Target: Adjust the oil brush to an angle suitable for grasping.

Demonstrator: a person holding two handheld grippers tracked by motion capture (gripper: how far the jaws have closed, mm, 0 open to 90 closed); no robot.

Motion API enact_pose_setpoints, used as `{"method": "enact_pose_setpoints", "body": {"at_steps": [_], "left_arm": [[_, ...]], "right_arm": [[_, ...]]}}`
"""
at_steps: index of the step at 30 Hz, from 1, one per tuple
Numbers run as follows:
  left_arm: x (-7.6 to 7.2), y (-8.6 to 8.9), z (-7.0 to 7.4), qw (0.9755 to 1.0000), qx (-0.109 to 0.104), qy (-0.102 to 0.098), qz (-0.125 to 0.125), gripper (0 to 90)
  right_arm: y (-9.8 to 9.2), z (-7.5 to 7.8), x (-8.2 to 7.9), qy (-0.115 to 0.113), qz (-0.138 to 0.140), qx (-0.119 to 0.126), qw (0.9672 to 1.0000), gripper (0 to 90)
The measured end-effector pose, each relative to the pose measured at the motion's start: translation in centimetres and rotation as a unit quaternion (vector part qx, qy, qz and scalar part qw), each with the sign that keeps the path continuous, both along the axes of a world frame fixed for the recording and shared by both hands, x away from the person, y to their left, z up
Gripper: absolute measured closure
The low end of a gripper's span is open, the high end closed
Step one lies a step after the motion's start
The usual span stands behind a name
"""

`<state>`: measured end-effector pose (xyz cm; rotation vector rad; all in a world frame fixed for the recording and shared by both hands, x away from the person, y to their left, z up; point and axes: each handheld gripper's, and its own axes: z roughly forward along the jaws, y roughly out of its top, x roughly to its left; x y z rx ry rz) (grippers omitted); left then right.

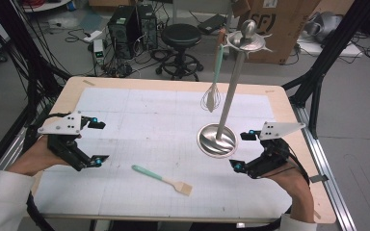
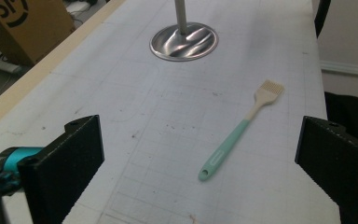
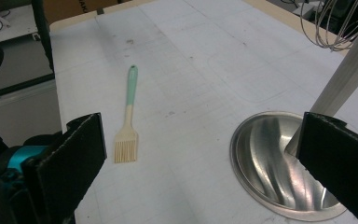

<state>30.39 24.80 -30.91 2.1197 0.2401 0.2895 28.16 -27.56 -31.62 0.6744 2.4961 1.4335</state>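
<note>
Plainly, both tools stand wide apart and hold nothing. The left tool [image 1: 95, 140] hovers over the left part of the desk [image 1: 125, 106], and the right tool [image 1: 245, 150] hangs just beside the round base of the metal stand [image 1: 217, 139]. Between them, near the front edge, lies the pastry brush [image 1: 163, 179], flat on the gridded mat, its mint handle toward the left tool and its pale bristles toward the right one. In the left gripper view the brush [image 2: 240, 133] lies ahead between the jaws, handle end nearest; in the right gripper view it [image 3: 127, 121] lies ahead and left, bristles nearest. A whisk [image 1: 213, 91] with a mint handle already hangs from the rack at the top of the stand, so the likely job is to hang the brush there too, though that is a judgement.

Several things could go wrong. The brush lies flat and low, so jaws closing from above may scrape the mat and skid the handle away instead of catching it. A pinch on the soft bristles would likely let the brush droop or slip. The right tool is close to the stand's base [image 3: 284, 163]; a careless sweep could knock the tall pole and set the whisk swinging. The handle seems to have a small hole at its tip, but it is too small to be sure, and threading it onto a hook would demand a steady grip.
</note>
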Motion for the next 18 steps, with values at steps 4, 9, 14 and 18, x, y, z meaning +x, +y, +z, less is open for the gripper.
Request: {"method": "enact_pose_setpoints", "body": {"at_steps": [4, 9, 14, 18], "left_arm": [[0.4, -1.0, 0.8, 0.9997, 0.018, 0.001, -0.018, 1.7], [0.8, -2.5, 1.3, 0.9981, 0.045, 0.0, -0.043, 2.5], [1.2, -3.8, 1.1, 0.9968, 0.058, 0.005, -0.054, 2.5], [1.5, -4.3, 0.6, 0.9957, 0.071, 0.009, -0.058, 2.5]], "right_arm": [[0.1, 0.0, 0.0, -0.003, 0.002, -0.001, 1.0, 0.3], [-0.1, 0.1, -0.1, -0.007, 0.004, 0.005, 1.0, 0.2], [-0.1, 0.2, -0.2, -0.008, 0.006, 0.005, 0.9999, 0.2], [-0.1, 0.2, -0.2, -0.009, 0.007, 0.006, 0.9999, 0.2]]}}
